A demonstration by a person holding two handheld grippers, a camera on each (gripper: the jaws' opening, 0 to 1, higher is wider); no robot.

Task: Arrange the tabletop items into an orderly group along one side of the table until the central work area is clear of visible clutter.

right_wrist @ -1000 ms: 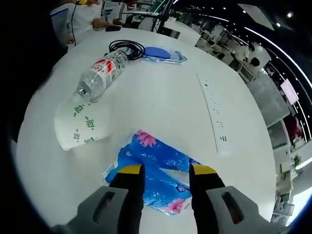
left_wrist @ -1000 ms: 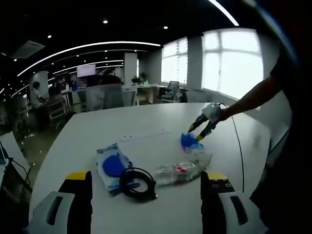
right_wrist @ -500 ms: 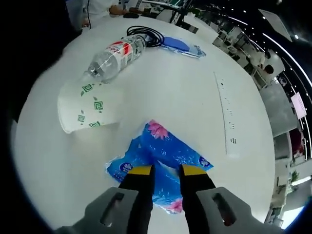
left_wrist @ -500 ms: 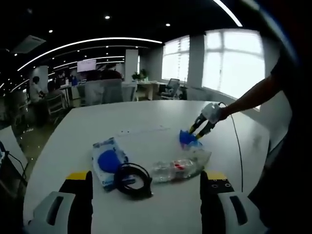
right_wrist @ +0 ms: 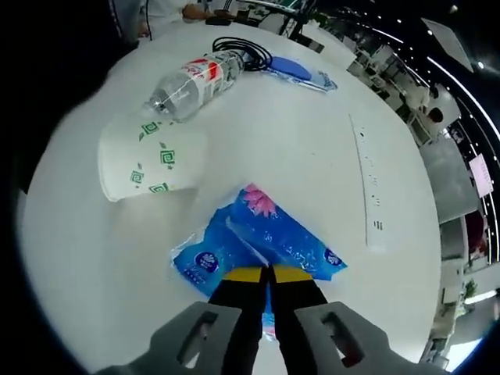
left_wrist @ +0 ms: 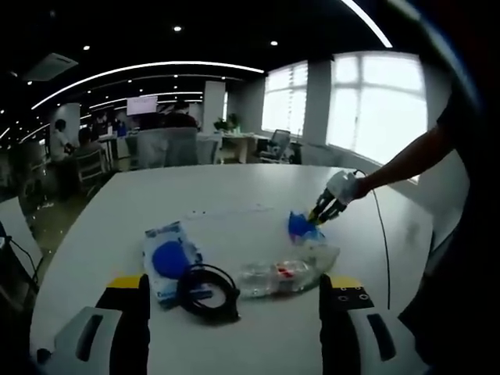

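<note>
My right gripper [right_wrist: 269, 275] is shut on the near edge of a blue flowered tissue pack [right_wrist: 258, 238] lying on the white table [right_wrist: 297, 148]. To its left a white paper cup [right_wrist: 152, 158] with green marks lies on its side. Farther off lie a clear water bottle [right_wrist: 191, 82], a black cable coil [right_wrist: 242, 51] and a blue packet [right_wrist: 301, 72]. In the left gripper view my left gripper [left_wrist: 234, 293] is open above the table's near edge. Beyond it are the cable coil [left_wrist: 207, 291], blue packet [left_wrist: 168, 258], bottle [left_wrist: 277, 277], cup [left_wrist: 320, 251] and right gripper [left_wrist: 330, 207] on the tissue pack [left_wrist: 301, 226].
A long white power strip [right_wrist: 369, 187] lies on the table to the right of the tissue pack, and shows far back as a power strip [left_wrist: 230, 211] in the left gripper view. A person's arm [left_wrist: 398, 160] reaches in from the right. Office desks and chairs stand behind the table.
My right gripper's jaws have closed from apart to shut on the tissue pack's edge. The left gripper view has shifted only slightly; its jaws stay open.
</note>
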